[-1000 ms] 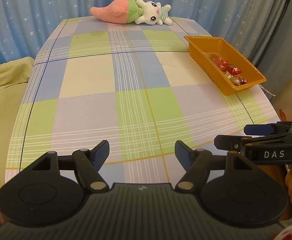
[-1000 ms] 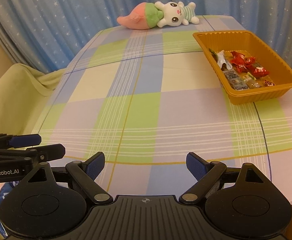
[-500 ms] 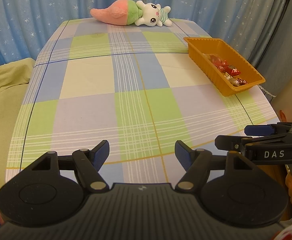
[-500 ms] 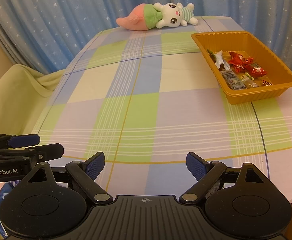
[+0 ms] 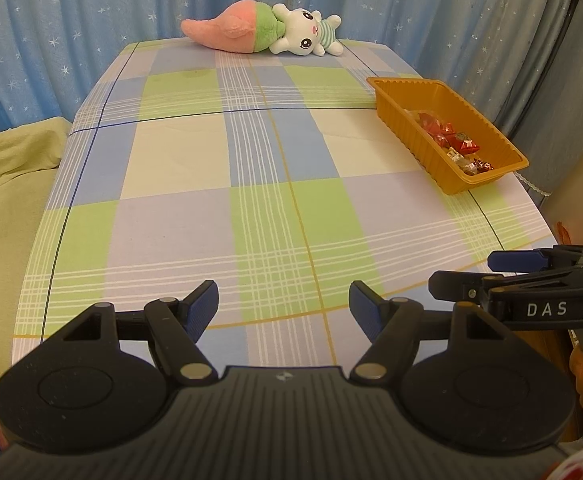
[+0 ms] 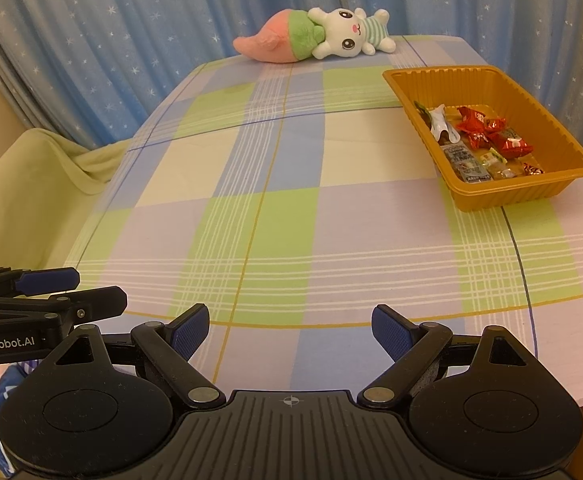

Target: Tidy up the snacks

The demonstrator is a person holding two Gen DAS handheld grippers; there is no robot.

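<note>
two grippers hang wide open and empty at the frame's bottom: right gripper (image 6: 289, 330), left gripper (image 5: 283, 306). at right, an orange tray (image 6: 407, 80) holds the snacks (image 6: 483, 140). a careless reach could shove the light tray off the table (image 6: 291, 200) edge.

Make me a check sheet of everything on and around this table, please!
Surface: table under a checked cloth, mostly bare.
Job's things: orange tray near the right edge; wrapped snacks all inside its near end.
Clutter: plush toy lying at the far edge.
Grippers: left gripper and right gripper both open, nothing between the fingers, hovering over the near edge.
Cables: nothing seen.
Surroundings: blue starry curtain behind; green fabric on the left.
</note>
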